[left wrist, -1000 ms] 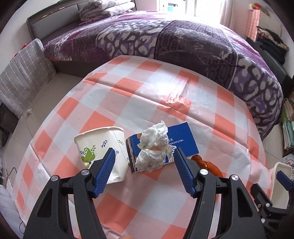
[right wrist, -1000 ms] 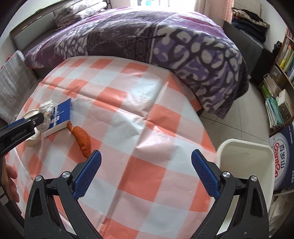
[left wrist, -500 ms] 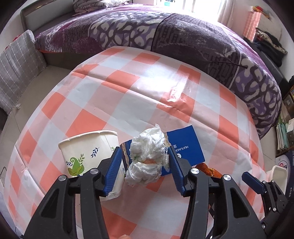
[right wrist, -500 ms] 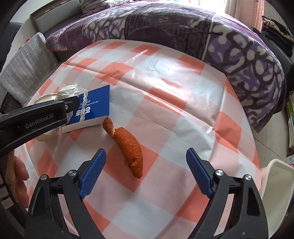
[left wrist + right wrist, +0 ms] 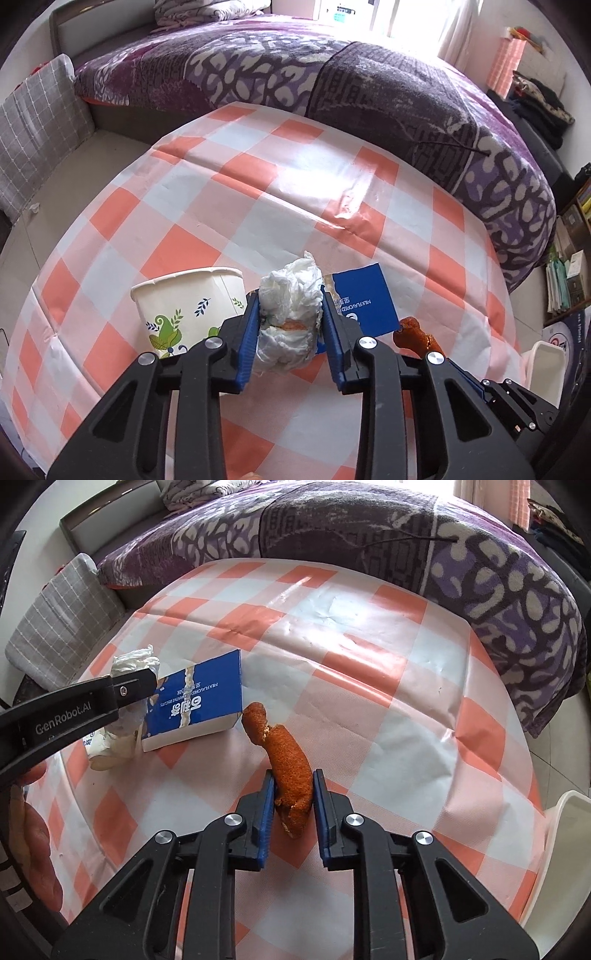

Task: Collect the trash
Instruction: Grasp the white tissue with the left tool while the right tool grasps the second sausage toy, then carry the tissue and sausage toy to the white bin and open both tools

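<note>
My left gripper (image 5: pixel 290 325) is shut on a crumpled white tissue wad (image 5: pixel 290 306) on the checked tablecloth (image 5: pixel 258 192). A paper cup (image 5: pixel 188 306) with a green leaf print lies just left of it, and a blue biscuit box (image 5: pixel 365 302) lies right of it. In the right wrist view my right gripper (image 5: pixel 293 794) is shut on an orange-brown piece of fried bread (image 5: pixel 288 764) that rests on the cloth. The blue box (image 5: pixel 195 709) and the tissue (image 5: pixel 135 662) held by the left gripper sit to its left.
A white bin (image 5: pixel 565 867) stands off the table's right edge; it also shows in the left wrist view (image 5: pixel 546 365). A bed with a purple cover (image 5: pixel 332 81) lies beyond the table. A grey checked cushion (image 5: pixel 33 125) leans at the left.
Both grippers have closed: the left on the tissue wad, the right on the fried bread. The right gripper has moved left and forward from the bin to the bread.
</note>
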`<state>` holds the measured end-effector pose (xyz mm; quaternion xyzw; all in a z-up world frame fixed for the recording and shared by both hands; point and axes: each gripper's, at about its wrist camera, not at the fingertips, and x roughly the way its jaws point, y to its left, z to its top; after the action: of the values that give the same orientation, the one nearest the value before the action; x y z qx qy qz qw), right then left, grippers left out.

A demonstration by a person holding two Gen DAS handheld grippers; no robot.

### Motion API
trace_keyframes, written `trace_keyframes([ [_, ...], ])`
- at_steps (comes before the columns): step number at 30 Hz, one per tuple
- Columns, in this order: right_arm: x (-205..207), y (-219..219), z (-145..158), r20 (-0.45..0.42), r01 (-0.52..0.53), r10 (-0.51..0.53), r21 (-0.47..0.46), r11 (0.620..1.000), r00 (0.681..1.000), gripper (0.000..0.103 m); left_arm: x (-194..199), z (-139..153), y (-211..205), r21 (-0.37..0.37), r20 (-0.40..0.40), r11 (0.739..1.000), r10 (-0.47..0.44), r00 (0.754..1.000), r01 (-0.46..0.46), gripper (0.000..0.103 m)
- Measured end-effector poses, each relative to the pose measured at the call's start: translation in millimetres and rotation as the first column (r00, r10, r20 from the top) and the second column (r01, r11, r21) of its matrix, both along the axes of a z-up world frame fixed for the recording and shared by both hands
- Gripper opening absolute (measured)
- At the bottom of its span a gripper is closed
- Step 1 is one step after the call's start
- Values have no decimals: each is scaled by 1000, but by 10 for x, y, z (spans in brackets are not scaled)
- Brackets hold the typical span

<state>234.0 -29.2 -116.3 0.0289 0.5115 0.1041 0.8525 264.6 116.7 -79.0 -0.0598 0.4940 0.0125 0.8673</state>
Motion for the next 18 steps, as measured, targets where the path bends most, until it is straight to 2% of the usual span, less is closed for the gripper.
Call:
trace_keyframes([
  [7,-87,-49,192,41,1,-2,14,1000,999,19,-67,141,-46,7,28,1000,4,1000,-4,32],
  [18,-211,-222,355,56,25,-26,19,1000,998,19,-202,255,-140,13,41,1000,11,999,-12,32],
])
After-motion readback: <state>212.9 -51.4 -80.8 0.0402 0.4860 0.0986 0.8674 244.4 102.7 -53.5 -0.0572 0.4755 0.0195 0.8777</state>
